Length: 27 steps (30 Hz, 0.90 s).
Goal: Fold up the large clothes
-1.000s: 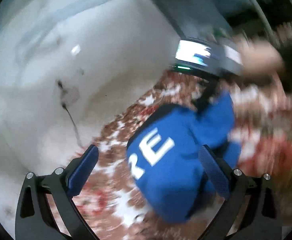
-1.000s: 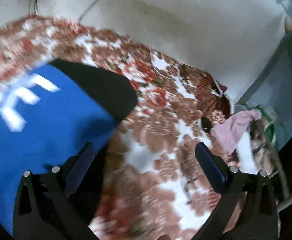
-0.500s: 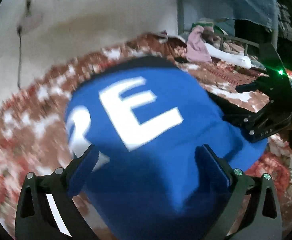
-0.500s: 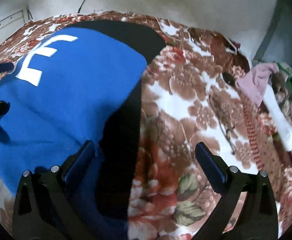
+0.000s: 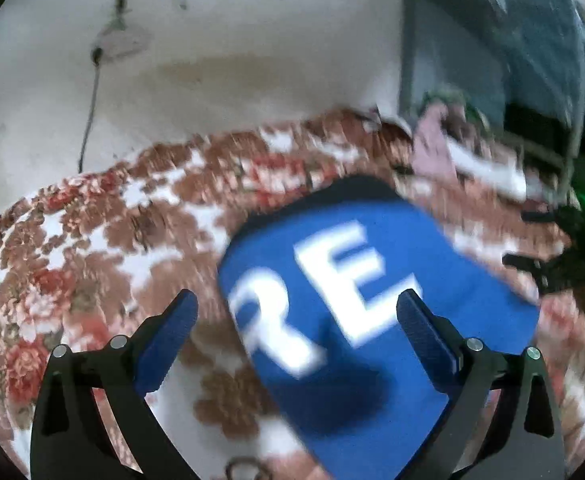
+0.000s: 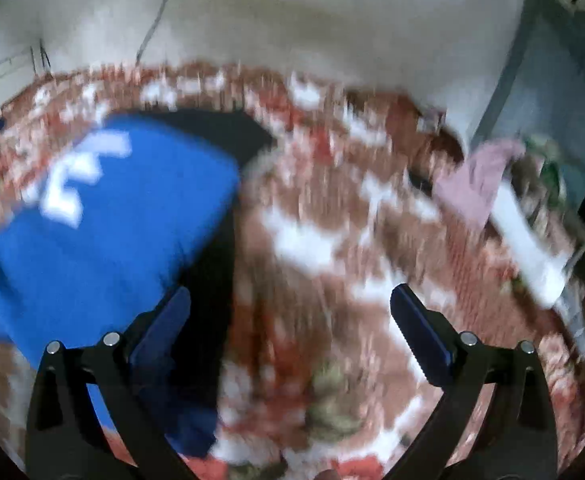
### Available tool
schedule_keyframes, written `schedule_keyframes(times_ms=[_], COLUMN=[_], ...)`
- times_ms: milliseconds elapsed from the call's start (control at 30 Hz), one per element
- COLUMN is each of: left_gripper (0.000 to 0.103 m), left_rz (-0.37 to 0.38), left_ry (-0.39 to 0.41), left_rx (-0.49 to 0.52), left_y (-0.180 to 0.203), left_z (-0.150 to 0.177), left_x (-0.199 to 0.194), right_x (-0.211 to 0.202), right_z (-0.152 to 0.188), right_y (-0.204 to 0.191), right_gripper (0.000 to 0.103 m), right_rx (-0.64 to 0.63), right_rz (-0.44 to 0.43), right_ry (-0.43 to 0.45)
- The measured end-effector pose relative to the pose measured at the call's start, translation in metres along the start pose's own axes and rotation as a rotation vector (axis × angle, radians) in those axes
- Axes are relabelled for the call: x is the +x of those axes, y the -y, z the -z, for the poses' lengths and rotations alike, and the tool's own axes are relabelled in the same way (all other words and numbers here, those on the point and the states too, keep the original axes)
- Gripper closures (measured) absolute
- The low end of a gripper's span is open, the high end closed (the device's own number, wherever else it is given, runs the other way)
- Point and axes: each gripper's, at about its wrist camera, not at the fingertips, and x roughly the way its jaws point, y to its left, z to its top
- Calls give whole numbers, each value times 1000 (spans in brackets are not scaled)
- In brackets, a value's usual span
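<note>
Shirt [image 5: 372, 312] lies folded compact on floral blanket [image 5: 92, 264]. Our left gripper [image 5: 296, 312] and right gripper [image 6: 290, 308] both wide, empty. We judge fold near done; press edges flat, square corners, avoid dragging.

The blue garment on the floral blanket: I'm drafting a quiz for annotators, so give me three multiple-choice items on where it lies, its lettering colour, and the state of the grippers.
1. Where does the blue garment lie?
A. on the floral blanket
B. on a chair
C. hanging on the wall

2. What colour are its letters?
A. yellow
B. white
C. red

3. How are the left gripper and right gripper?
A. both shut on cloth
B. one open, one shut
C. both open, holding nothing

Answers: 1 A, blanket pattern surrounds the garment; 2 B, "RE" reads white on blue; 3 C, fingers stand wide apart in both wrist views.
</note>
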Motion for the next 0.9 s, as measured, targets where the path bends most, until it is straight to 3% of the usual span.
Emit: schedule_keyframes(times_ms=[133,267,433,500,567,700,800,900], left_gripper=[5,5,5,4,4,4,6,5], left_rz=[15,37,19,-13,22,12,7,104], left_ry=[-21,-54,-175,-201,-226,-241,-254,-250], left_rx=[-74,-184,-189,-184,-205,-210,-275,-374], left_y=[-12,-20,-22,-30,-43,-62,-77,-85], left_z=[-28,-27,-3,5,13,24,29,34], left_x=[38,82,134,140,144,132,113,85], right_x=[0,59,143,155,161,162,146,112], right_z=[-59,-103,-95,-86,-78,-65,-58,-51], right_y=[-22,-42,-51,-49,-40,-12,8,20], right_gripper=[5,5,5,5,5,5,5,5], right_rx=[9,34,60,55,69,116,149,105], right_rz=[-20,-8,-48,-53,-74,-101,-132,-82], right_ry=[79,52,-133,-138,-131,-140,-150,-122])
